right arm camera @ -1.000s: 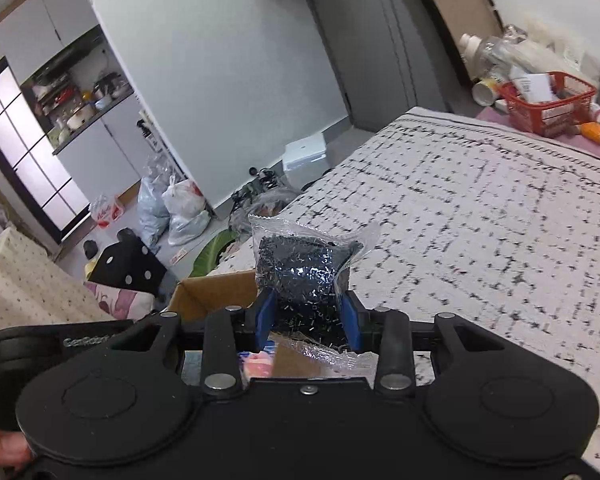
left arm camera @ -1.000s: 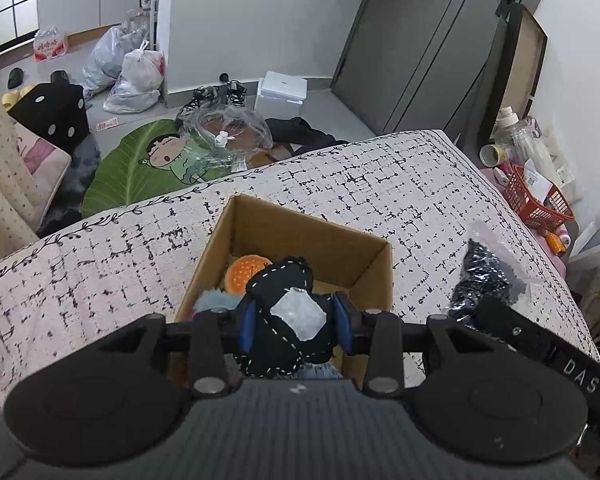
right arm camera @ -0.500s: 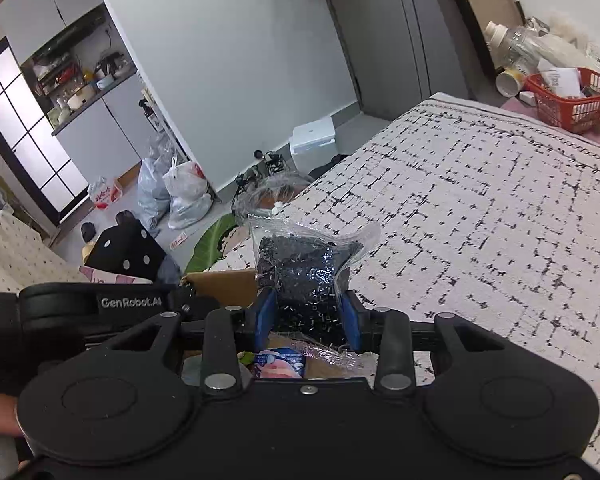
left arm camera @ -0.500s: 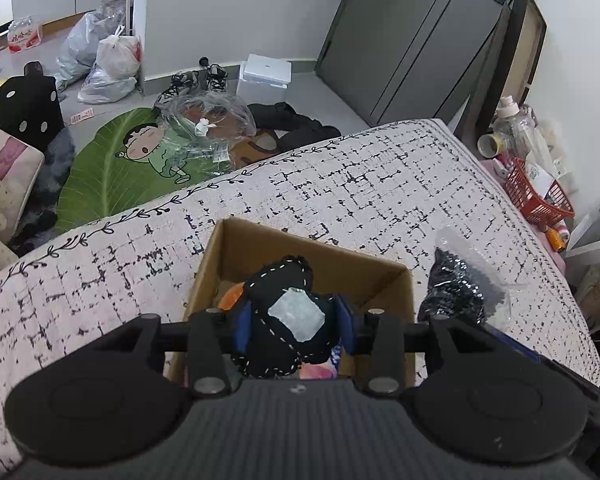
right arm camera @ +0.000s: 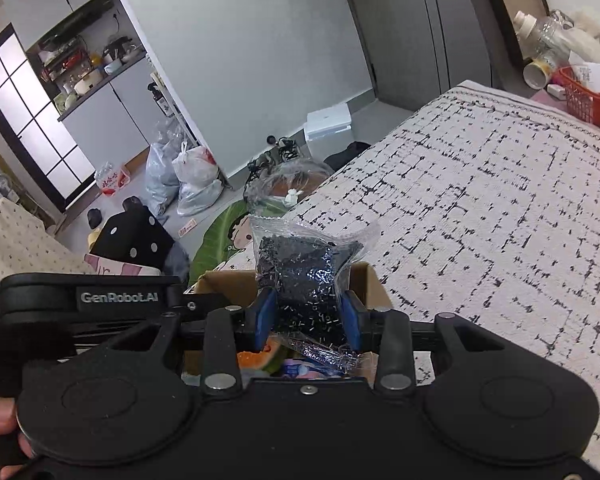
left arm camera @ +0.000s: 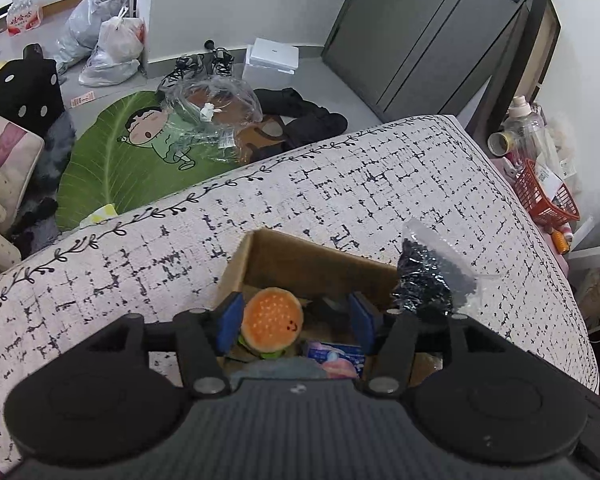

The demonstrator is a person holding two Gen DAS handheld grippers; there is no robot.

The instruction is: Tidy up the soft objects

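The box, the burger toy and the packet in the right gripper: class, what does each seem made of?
Box: brown cardboard, matte, with raw cut edges.
Burger toy: probably plush fabric, fuzzy orange top with a stitched face.
Packet: clear glossy plastic film, crinkled and glinting, around dark contents.

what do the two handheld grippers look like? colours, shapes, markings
Both match: matte black bodies with two round disc housings, black linkage arms with silver pivot screws, and blue pads on the fingers. The left gripper has a ribbed grey top. White "GenRobot.AI" lettering shows on its side in the right wrist view. Right gripper: smooth black top. No cables visible.
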